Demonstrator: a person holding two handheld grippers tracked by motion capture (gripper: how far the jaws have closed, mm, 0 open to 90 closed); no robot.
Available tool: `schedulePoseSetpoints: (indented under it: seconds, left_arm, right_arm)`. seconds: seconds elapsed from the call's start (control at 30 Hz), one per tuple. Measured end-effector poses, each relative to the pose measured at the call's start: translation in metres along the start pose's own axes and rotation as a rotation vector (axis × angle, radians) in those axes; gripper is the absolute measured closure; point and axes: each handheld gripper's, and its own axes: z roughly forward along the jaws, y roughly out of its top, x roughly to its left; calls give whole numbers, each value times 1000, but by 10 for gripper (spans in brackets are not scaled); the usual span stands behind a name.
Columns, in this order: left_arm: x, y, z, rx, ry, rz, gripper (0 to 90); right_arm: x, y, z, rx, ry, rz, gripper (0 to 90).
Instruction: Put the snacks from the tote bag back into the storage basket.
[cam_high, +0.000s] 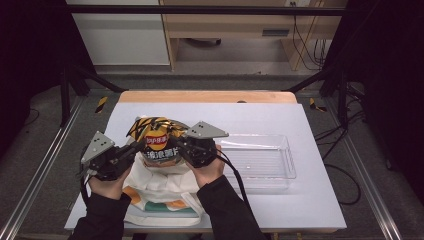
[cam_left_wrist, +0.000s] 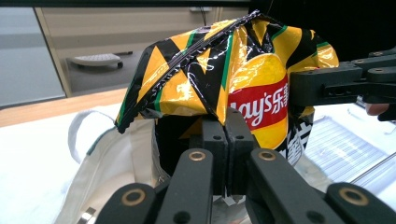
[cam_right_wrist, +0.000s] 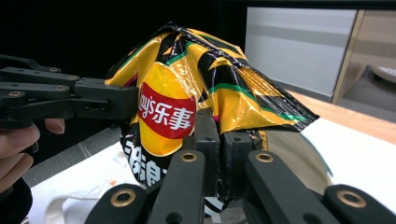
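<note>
Table (cam_high: 310, 200): white top, wooden strip along the far edge. A clear plastic tray (cam_high: 287, 165) sits on its right half, nothing visible inside.

Tote bag (cam_high: 160, 187): white cloth with orange and green print, lying at the near edge between your forearms, mouth facing away from you.

Chip bag (cam_high: 157, 137): yellow-and-black Lay's packet with a red logo, puffed, standing half in the mouth of the tote bag with its lower end hidden by the cloth. It is just left of the clear plastic tray, not touching it.

Left gripper (cam_left_wrist: 227, 135): your jaws are pressed together on the packet's lower left side, pinching the foil. Right gripper (cam_right_wrist: 219, 135): same state, jaws closed on the foil from the opposite side. So you have 2 holds, 1 per flank.

Step in hand, as a judgement: a 2-handed transfer of the packet at the bag mouth, likely out of the tote and toward the tray; direction cannot be confirmed.

Next move calls for: lift both grippers together and level, keep the pinch light so the foil does not tear, and watch that the cloth rim does not drag along.
</note>
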Motion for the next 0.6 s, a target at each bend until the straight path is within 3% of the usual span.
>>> schedulePoseSetpoints:
  seconds: [0.3,0.6]
  left_arm:
    - [-5,13,-8,-35,-14,-2,893]
    - [-13,22,-9,-39,-21,11,893]
  right_arm:
    - [3,17,-11,-24,10,-21,878]
    - [1,25,-21,-34,5,-31,876]
